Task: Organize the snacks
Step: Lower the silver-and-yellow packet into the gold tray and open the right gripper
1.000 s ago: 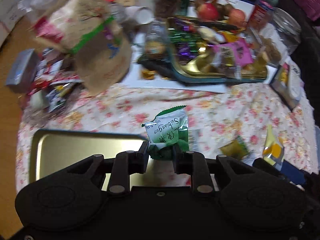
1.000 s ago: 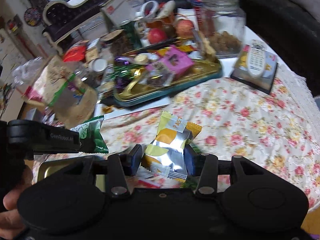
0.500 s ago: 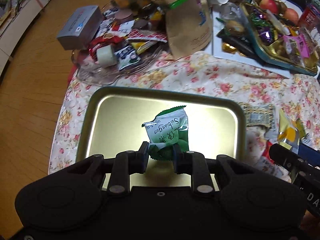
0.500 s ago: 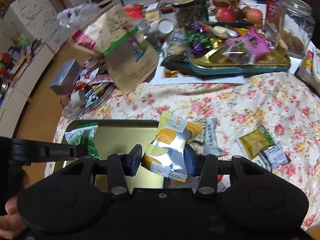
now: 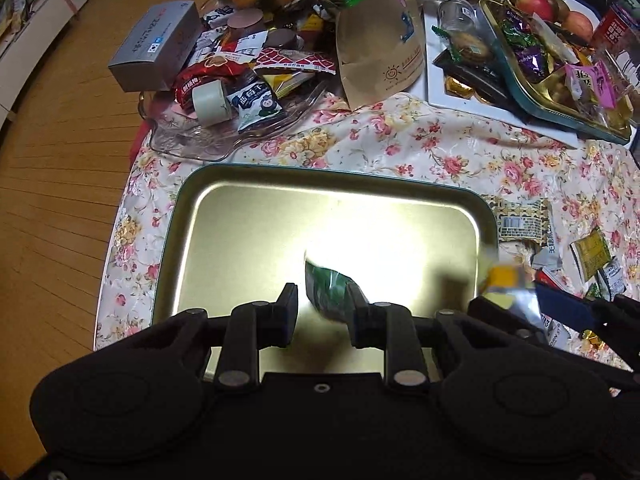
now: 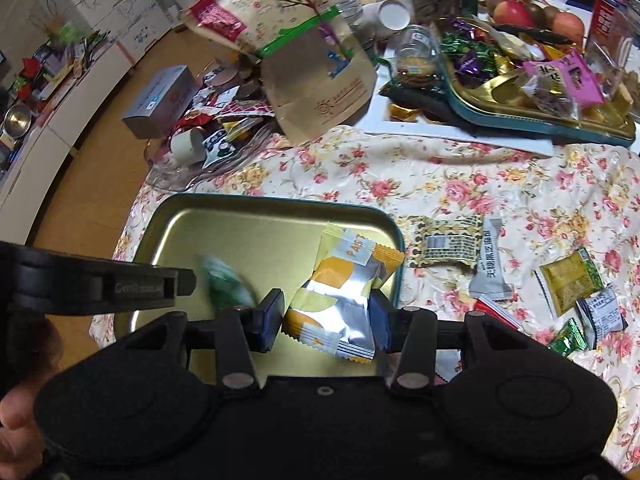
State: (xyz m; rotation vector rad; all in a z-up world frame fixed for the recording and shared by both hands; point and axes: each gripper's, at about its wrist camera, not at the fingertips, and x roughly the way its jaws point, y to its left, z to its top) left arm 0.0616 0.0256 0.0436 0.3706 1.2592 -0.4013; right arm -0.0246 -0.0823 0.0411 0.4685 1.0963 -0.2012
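A gold metal tray (image 5: 248, 216) with a teal rim lies on the floral tablecloth; it also shows in the right wrist view (image 6: 248, 232). My left gripper (image 5: 322, 312) is open above the tray; the green snack packet (image 5: 328, 292) is blurred, dropping from between its jaws, and also shows in the right wrist view (image 6: 224, 284). My right gripper (image 6: 326, 320) is over the tray's right part with jaws spread; the yellow and silver snack packet (image 6: 340, 292) sits loose between them, a gap showing on the left side.
Several loose snack packets (image 6: 452, 240) lie on the cloth right of the tray. A glass dish of snacks (image 5: 224, 92), a grey box (image 5: 156, 44) and a brown paper bag (image 5: 380, 48) stand behind it. A second full tray (image 6: 540, 92) is at the back right.
The left gripper has opened and let go of the green packet, which falls toward the tray. The right gripper moved over the tray and its jaws have spread around the yellow packet.
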